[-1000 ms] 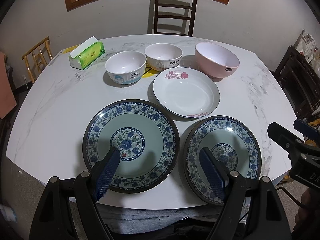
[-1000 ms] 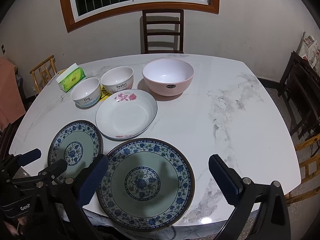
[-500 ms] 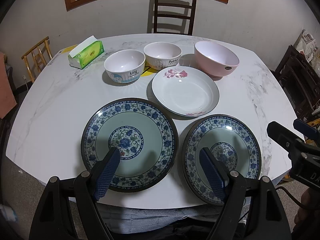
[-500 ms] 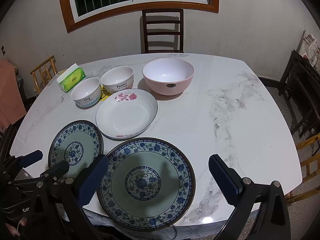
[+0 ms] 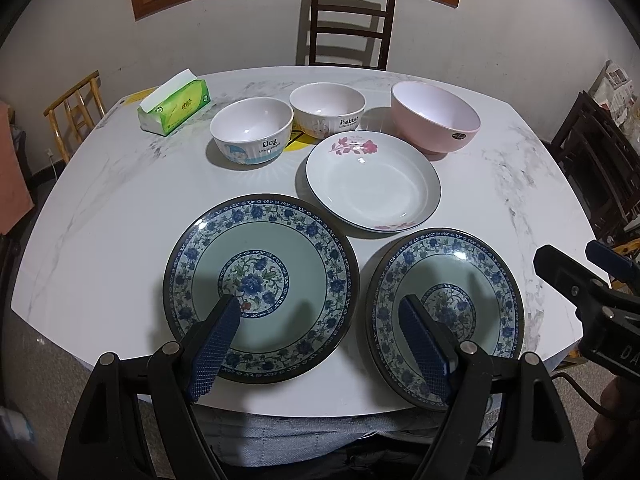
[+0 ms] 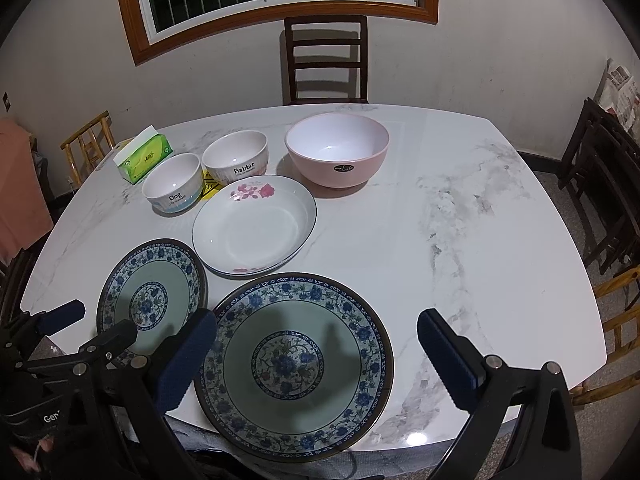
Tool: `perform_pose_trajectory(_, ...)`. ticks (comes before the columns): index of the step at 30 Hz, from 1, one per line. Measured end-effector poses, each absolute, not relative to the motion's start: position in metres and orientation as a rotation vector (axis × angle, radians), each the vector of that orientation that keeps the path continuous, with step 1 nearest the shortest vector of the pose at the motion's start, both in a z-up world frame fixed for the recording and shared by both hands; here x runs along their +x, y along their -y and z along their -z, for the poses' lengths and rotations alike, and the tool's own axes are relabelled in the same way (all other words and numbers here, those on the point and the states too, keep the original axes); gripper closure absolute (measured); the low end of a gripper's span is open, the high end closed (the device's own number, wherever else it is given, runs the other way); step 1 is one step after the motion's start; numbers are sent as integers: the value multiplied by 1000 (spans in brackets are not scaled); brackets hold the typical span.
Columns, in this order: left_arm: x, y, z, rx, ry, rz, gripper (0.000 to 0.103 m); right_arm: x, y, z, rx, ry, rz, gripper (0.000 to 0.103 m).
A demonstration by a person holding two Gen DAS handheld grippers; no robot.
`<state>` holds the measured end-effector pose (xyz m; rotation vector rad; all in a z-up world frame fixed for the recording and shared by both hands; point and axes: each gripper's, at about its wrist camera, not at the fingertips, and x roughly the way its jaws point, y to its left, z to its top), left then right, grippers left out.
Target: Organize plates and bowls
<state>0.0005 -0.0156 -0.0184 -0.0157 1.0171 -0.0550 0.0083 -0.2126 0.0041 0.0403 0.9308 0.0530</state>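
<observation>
Two blue-patterned plates lie flat at the near edge of the table point(image 6: 460, 208). The left plate point(image 5: 260, 286) and the right plate point(image 5: 446, 312) sit just beside each other, rims close but apart; the right one overhangs the table edge slightly. Behind them, between the pair, rests a white plate with pink flowers point(image 5: 372, 182), shallow and upright. Further back stand three bowls in a loose row: one marked "Dog" point(image 5: 252, 136), one marked "Rabbit" point(image 5: 327, 109), and a larger pink bowl point(image 5: 435, 118). Nothing is stacked; every piece lies singly, so sorting appears not yet begun.

The left gripper point(image 5: 320, 334) hovers above the near edge, fingers spread wide, holding nothing, its span bridging the gap between the two blue plates. The right gripper point(image 6: 316, 354) is likewise spread and empty, straddling the right plate from above. Judgement: this framing suits a first pickup of a matching blue plate for stacking on its twin.

A green tissue box point(image 5: 174, 108) sits at the far left, clear of the crockery. A dark chair point(image 6: 326, 60) stands beyond the table.
</observation>
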Motion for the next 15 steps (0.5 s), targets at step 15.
perform_pose_trajectory(15,2,8,19,-22,-1025,44,24,9,211,-4,37,-933,-55,0)
